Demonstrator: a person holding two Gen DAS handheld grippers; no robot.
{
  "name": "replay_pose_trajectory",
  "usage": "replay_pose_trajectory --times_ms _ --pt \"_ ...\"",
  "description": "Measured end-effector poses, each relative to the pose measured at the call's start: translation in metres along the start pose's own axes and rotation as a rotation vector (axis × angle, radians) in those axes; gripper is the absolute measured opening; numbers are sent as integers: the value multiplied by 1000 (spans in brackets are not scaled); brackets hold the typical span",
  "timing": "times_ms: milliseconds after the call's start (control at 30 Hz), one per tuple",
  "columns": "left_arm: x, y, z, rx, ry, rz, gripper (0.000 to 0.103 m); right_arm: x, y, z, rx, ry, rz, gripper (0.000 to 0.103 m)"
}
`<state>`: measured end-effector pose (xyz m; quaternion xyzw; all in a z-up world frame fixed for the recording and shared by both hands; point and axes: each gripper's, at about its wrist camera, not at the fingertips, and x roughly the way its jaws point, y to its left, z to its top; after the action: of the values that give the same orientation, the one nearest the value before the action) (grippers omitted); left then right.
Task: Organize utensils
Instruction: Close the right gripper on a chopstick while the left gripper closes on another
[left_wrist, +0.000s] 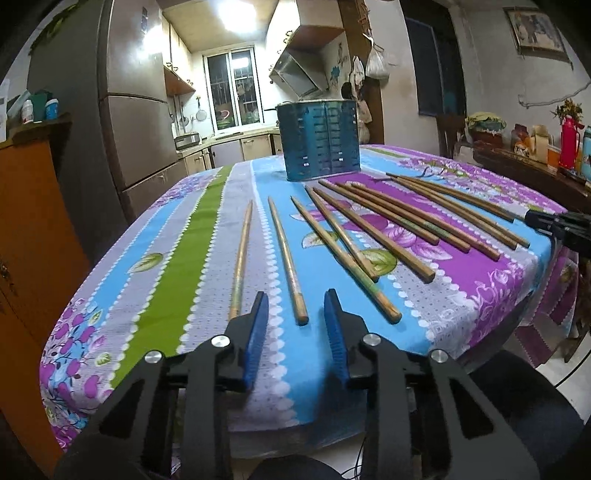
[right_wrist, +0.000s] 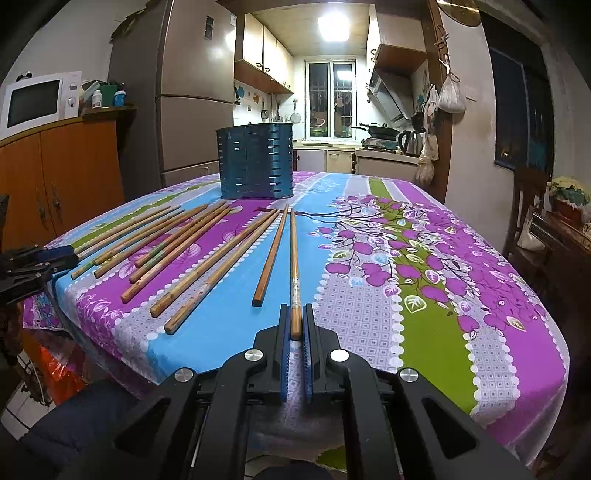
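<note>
Chopstick pick-up stage of the utensil-sorting task, seen along both hand-held grippers. About a dozen worn brown wooden chopsticks lie fanned across the floral purple, blue and green tablecloth, thin ends toward the far side, none yet put away.

Right black two-finger gripper with blue ribbed pads: jaws drawn narrow and pinched on the near end of the rightmost wooden chopstick, which runs straight ahead over the cloth; whether it has left the cloth cannot be told.

Left black two-finger gripper with blue ribbed pads: jaws partly drawn in but still apart, nothing gripped. The butt of the second wooden chopstick from the left lies just ahead of the gap between the pads, while the leftmost wooden chopstick ends just outside the left pad.

Judged step: each hand secures one stick. The next move calls for the left gripper to advance until the stick's butt sits between the pads, then pinch; slender round sticks may roll or slip sideways, so a centred grip matters.

Container: a tall blue perforated metal utensil holder stands upright at the far side of the table, beyond the sticks' tips. No utensil shows above its rim; its interior is hidden from both views.
</note>
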<state>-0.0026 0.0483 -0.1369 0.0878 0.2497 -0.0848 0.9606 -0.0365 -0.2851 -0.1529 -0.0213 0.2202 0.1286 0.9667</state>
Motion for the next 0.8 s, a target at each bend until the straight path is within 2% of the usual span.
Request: replay_pose_trajectory --times_ms 100,267,633,800 --pt "0 0 0 -8 -6 -4 25 -1 1 -1 -7 -3 -3 8" --pt "-2 -7 -5 -5 -43 -3 13 -2 2 -1 -24 -1 -6 8" --pt "-4 -6 -10 -17 -74 -8 12 0 -2 -2 -9 -13 33 8" --pt "-4 -5 -10 -21 -74 -5 12 1 1 0 -46 -14 36 8"
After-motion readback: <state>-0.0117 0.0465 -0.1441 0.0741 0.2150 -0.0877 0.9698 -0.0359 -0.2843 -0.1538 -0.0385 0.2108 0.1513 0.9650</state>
